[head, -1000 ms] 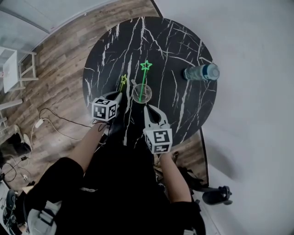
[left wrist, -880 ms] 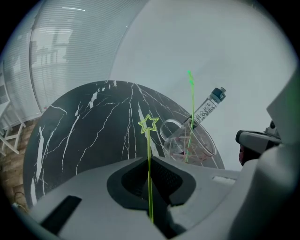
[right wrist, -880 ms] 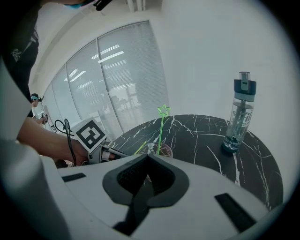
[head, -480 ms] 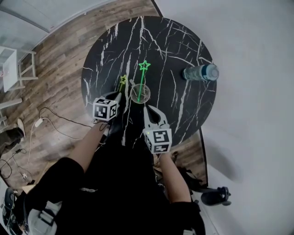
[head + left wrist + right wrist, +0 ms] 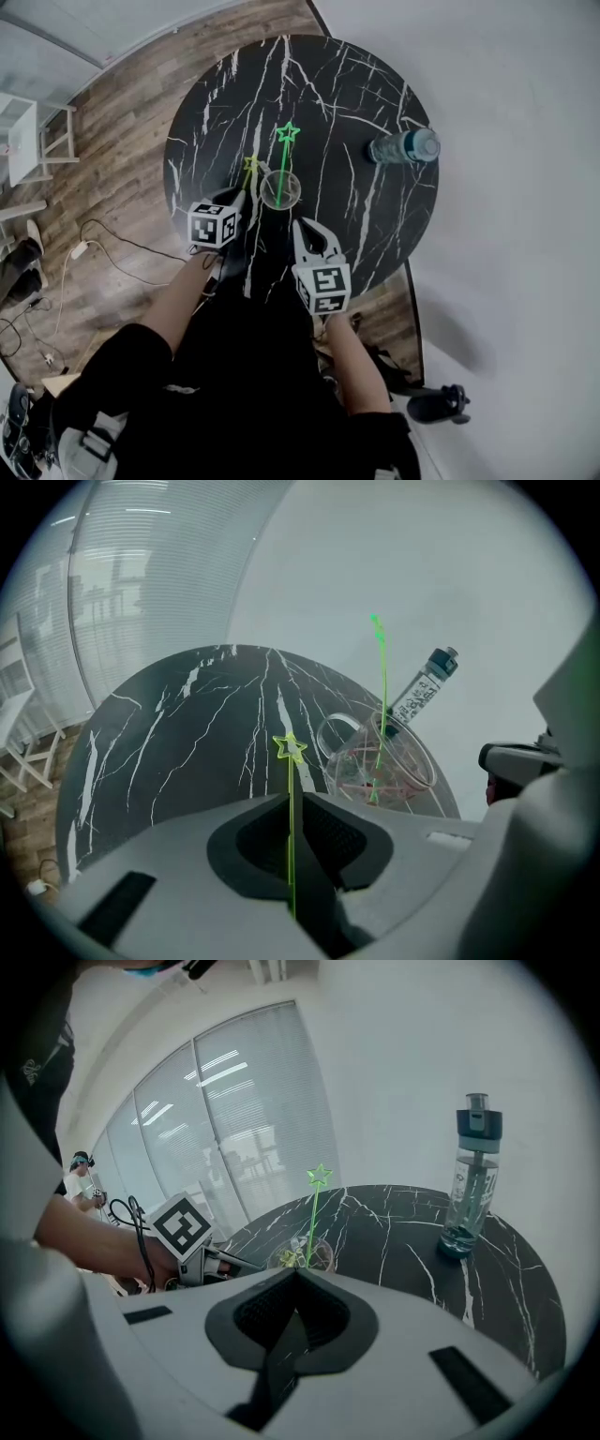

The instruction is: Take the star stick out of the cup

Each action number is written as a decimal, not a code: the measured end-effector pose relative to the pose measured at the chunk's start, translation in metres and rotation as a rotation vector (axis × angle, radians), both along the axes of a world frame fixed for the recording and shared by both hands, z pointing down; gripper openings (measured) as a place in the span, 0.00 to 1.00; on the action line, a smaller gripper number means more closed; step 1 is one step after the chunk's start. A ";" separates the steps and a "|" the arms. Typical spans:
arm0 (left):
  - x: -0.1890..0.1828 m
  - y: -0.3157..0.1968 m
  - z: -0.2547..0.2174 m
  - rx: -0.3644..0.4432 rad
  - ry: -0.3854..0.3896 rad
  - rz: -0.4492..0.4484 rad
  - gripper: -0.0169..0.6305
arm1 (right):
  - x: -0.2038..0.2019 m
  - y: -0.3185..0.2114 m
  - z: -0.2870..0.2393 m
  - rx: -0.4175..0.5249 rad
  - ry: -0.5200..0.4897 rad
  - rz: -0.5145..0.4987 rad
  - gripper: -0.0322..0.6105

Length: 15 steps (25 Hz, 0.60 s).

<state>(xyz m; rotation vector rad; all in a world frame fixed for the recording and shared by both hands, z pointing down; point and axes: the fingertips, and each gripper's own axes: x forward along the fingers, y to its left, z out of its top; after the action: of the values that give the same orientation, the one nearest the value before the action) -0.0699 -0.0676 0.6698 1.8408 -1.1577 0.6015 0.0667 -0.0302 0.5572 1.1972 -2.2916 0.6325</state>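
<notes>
Left gripper pinches a yellow star stick just left of the cup, apparently clear of it; a green star stick stands inside; right gripper, pressed together empty, hangs near the cup

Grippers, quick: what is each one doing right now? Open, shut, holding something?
Left gripper: shut on the yellow star stick.
Right gripper: shut, nothing between its jaws.
</notes>
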 end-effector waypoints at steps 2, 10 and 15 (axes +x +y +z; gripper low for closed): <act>0.000 0.001 -0.006 0.016 -0.010 -0.005 0.07 | 0.003 0.002 -0.001 0.001 -0.002 -0.008 0.04; -0.013 0.007 -0.047 0.123 -0.052 -0.073 0.07 | 0.011 0.003 -0.012 0.009 -0.004 -0.062 0.04; -0.016 0.008 -0.077 0.211 -0.084 -0.089 0.03 | 0.010 -0.007 -0.018 0.044 -0.010 -0.103 0.04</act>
<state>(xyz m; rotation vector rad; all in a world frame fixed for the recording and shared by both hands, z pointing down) -0.0862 -0.0601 0.5926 1.9433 -1.3961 0.5269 0.0766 -0.0371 0.5393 1.0892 -2.3697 0.5543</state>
